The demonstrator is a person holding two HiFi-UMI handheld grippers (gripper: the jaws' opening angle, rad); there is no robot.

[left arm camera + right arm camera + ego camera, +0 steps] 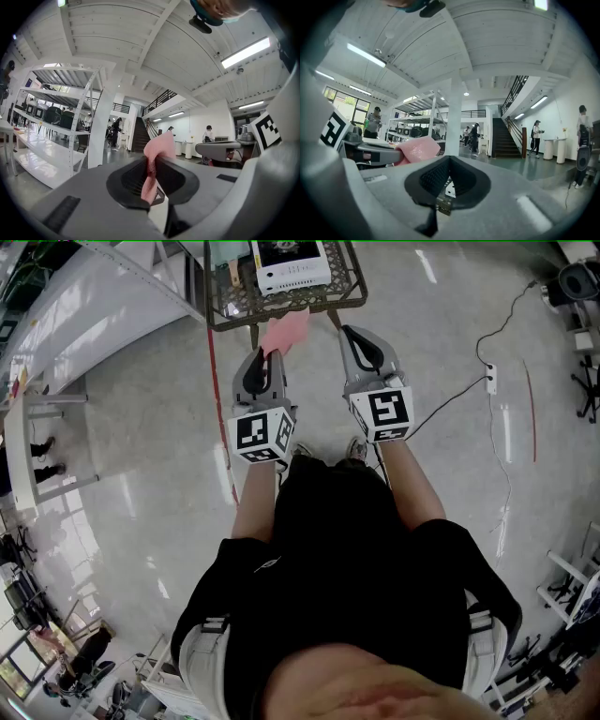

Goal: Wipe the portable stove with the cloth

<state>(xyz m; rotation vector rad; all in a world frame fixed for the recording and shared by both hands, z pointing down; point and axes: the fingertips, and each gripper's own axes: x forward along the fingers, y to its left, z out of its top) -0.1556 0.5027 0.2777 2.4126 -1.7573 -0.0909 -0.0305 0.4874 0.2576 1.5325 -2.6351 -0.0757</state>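
Note:
The white portable stove (pixel 292 266) sits on a small dark mesh table (pixel 225 310) at the top of the head view. My left gripper (pixel 272 354) is shut on a pink cloth (pixel 286 332), which sticks up past its tips over the table's near edge. In the left gripper view the cloth (pixel 157 154) is pinched between the dark pads (pixel 129 180). My right gripper (pixel 349 332) hangs beside it, just short of the table, shut with nothing in it. The right gripper view shows its pads (pixel 436 178) closed together and the cloth (pixel 417 150) off to the left.
A black cable runs to a white power strip (pixel 489 381) on the floor at the right. White shelving (pixel 56 324) stands to the left, and a red line (pixel 217 399) crosses the floor below the table. Stairs (pixel 506 138) and people are far off.

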